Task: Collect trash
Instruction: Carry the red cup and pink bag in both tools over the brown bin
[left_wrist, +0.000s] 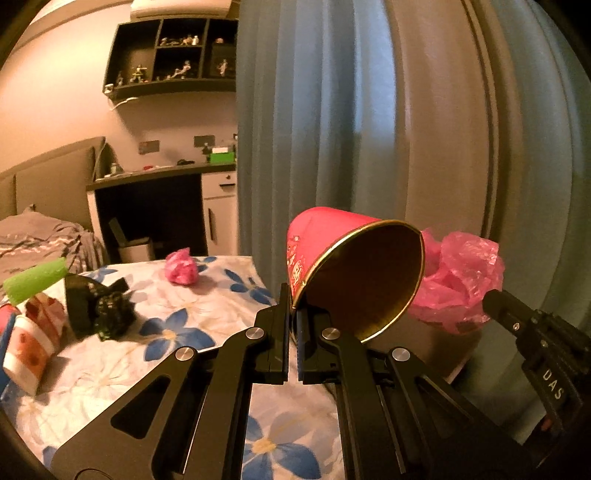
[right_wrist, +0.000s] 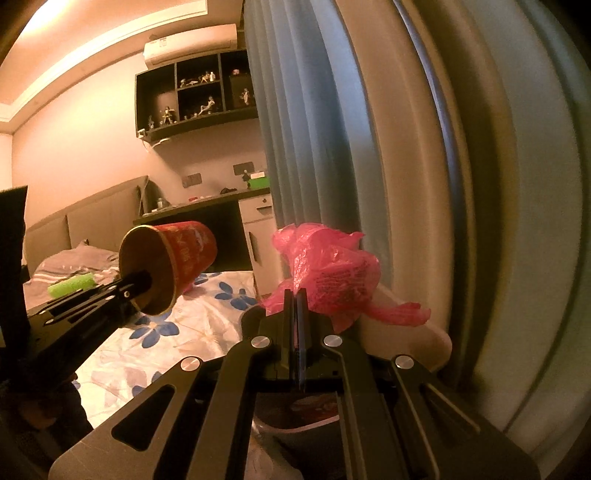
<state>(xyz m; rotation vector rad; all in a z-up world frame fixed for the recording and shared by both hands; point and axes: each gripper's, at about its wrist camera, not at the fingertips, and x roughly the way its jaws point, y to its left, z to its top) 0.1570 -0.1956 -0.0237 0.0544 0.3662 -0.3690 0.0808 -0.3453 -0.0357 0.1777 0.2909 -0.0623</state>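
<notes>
Our left gripper (left_wrist: 291, 314) has its jaws pressed together on the rim of the red paper cup (left_wrist: 332, 258), pinching just one wall of it, so the cup hangs out in the air past the table edge, tipped on its side with its gold-lined mouth facing back at us. Just beside it, our right gripper (right_wrist: 295, 306) is clamped on a crumpled pink plastic bag (right_wrist: 332, 273), which billows loose above and to the side of the fingers. Now the risks. That thin rim grip gives the cup plenty of leverage; a quick swing could, we reckon, twist it out or crease the wall. The bag is held by a small fold, and slippery film may slide free, or a trailing flap may snag the grey curtain (left_wrist: 332, 110) close behind. The two grippers sit near each other, so a careless turn could knock cup against bag. Behind us on the floral tablecloth (left_wrist: 184, 306) there is more to gather: another pink wad (left_wrist: 181, 271), a black crumpled wrapper (left_wrist: 110, 314) and a green piece (left_wrist: 35, 282). We cannot make out a bin for certain.
</notes>
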